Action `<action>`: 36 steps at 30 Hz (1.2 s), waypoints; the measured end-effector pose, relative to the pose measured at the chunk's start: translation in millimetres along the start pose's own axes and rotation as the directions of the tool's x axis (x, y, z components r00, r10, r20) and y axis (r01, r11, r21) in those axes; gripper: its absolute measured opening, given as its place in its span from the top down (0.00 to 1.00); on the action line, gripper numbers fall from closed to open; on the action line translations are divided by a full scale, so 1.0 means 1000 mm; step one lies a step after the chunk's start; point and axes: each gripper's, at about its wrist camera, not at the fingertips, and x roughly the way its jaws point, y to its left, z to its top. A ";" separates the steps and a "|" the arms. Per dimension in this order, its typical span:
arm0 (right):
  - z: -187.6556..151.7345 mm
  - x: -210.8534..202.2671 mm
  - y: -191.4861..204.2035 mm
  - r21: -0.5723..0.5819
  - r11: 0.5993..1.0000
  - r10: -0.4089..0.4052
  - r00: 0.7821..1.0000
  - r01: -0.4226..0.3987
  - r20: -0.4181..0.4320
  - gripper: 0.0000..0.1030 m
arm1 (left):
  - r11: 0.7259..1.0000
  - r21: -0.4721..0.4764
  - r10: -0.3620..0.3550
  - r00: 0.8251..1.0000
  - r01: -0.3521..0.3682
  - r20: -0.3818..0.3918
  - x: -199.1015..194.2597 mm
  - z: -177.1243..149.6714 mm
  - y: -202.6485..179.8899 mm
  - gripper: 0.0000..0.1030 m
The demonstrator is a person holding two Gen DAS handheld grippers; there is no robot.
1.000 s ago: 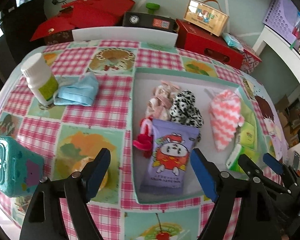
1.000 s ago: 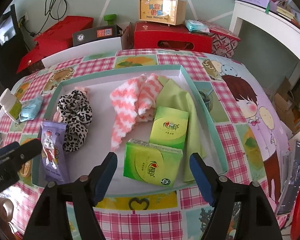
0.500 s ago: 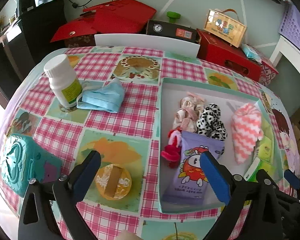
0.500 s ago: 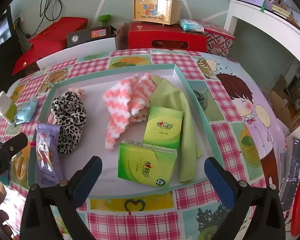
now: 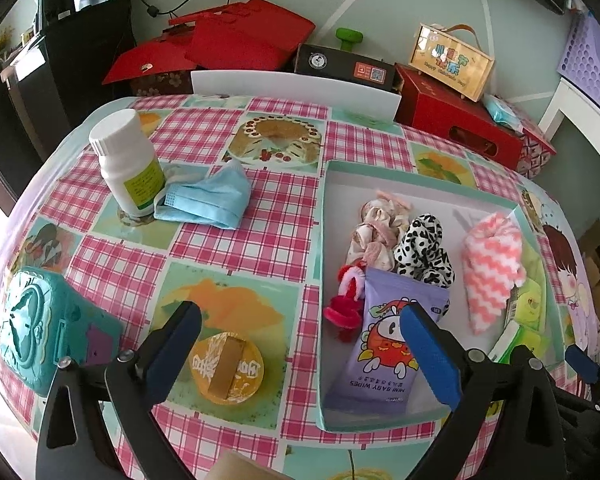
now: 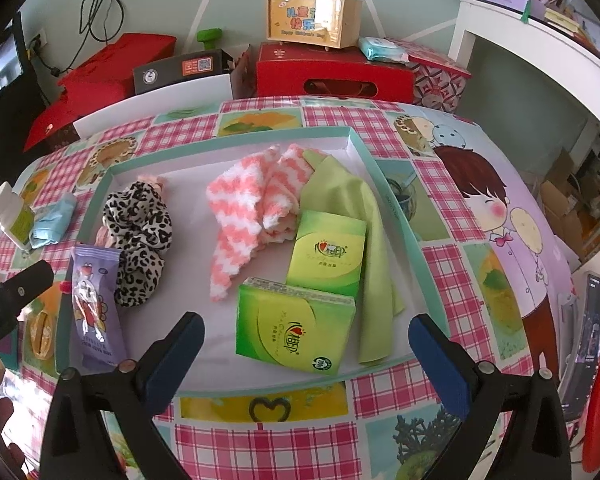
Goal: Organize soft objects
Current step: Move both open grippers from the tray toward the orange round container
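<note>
Checked tablecloth [image 5: 260,220], pink plaid with food pictures. Outside the tray: white bottle [image 5: 128,164] upright at far left, blue mask [image 5: 208,200] crumpled against its base. Teal toy clock [image 5: 32,328] at near left edge. Orange tape roll [image 5: 227,368] flat, just ahead of left gripper's [image 5: 296,344] left finger. Beyond the table: red boxes [image 6: 332,72], black box [image 5: 344,68], yellow carry box [image 6: 312,12].

Tray [image 6: 396,216], teal rim, white floor, right half of table. Inside, left to right: red fuzzy item [image 5: 344,304] and pale pink scrunchie [image 5: 376,232], leopard scrunchies [image 6: 140,236], purple wipes pack [image 6: 94,304] overlapping them at the near left corner, pink-white zigzag cloth [image 6: 252,216] rumpled at centre, green cloth [image 6: 364,240] along the right wall, two green tissue packs [image 6: 296,328] lying partly on it.

Left gripper spread wide, empty, above the tablecloth, straddling tape roll and wipes pack. Right gripper [image 6: 304,344] likewise released, empty, over the tray's near rim, nearest tissue pack between its fingers but untouched.
</note>
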 end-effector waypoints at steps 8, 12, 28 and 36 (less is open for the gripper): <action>0.000 -0.001 0.000 0.001 1.000 -0.003 1.000 0.003 0.006 0.00 | 1.000 0.013 0.017 0.999 -0.018 0.049 -0.006 0.003 0.001 0.03; -0.001 -0.002 -0.001 0.005 1.000 -0.003 1.000 0.003 0.012 0.00 | 1.000 0.008 0.016 0.998 -0.017 0.058 -0.008 0.005 0.005 0.03; -0.005 -0.007 0.014 -0.008 0.998 0.059 0.998 -0.059 0.032 0.00 | 0.994 -0.101 0.044 0.993 -0.033 0.114 -0.035 0.029 0.065 0.03; -0.005 -0.016 0.034 -0.055 0.996 0.077 0.995 -0.074 0.056 0.00 | 0.972 -0.221 0.115 0.981 -0.078 0.155 -0.054 0.039 0.125 0.03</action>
